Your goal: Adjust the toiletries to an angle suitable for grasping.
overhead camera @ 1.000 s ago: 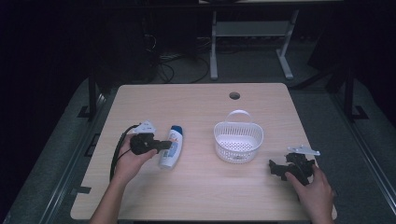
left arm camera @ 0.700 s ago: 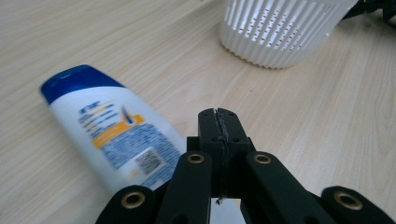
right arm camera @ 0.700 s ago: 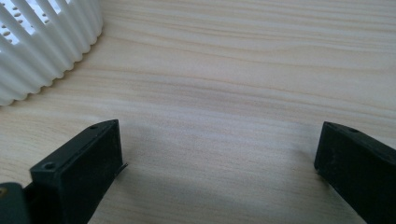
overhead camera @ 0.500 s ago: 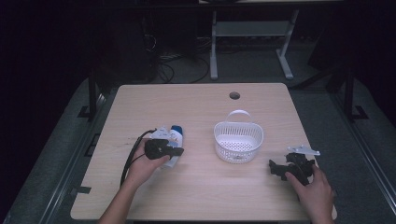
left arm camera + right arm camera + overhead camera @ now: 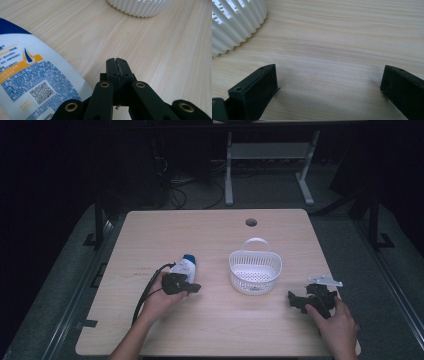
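A white bottle with a blue cap lies on the wooden table, left of centre. In the left gripper view its printed label fills the left side. My left gripper rests at the bottle's near end, jaws shut with nothing between them; the tips sit just right of the bottle over bare wood. A white slatted basket with a handle stands at centre right. My right gripper lies low near the table's right front, jaws open over bare wood, the basket wall at upper left.
A round cable hole is in the table's far side. A black cable trails from the left gripper toward the front edge. Beyond the table stand a white frame's legs and floor cables on dark carpet.
My left hand has moved right and down, from beside the bottle's left side to its near end. The right hand and the basket have stayed still.
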Motion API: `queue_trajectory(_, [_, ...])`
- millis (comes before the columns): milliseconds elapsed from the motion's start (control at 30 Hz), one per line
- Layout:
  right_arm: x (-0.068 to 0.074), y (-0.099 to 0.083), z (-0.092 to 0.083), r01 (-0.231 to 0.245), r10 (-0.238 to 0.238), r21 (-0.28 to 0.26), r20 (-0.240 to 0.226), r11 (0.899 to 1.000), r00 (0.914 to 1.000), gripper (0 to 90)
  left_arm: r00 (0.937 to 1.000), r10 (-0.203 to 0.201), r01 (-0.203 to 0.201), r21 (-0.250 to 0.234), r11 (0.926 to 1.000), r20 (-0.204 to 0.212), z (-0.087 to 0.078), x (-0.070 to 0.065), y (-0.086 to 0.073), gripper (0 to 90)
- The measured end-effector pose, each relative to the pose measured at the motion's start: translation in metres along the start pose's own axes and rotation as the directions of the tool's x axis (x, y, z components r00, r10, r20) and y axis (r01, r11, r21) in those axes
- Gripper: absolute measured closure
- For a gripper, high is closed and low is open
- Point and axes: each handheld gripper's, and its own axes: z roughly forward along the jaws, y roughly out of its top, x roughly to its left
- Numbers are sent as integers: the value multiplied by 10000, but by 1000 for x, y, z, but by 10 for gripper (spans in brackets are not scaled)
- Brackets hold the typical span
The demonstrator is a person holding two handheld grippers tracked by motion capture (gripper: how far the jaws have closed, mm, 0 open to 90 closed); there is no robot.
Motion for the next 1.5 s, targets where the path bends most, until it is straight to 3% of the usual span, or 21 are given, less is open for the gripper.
queue_trajectory(667, [0,0,0,0,0,0,-1,10000,10000,4,9996,-190,196,338,9992,-201,-5,4,-11,900])
queue_trajectory(1500, [0,0,0,0,0,0,0,10000,10000,4,9928,-749,789,403,9961,-932,-34,27,-31,900])
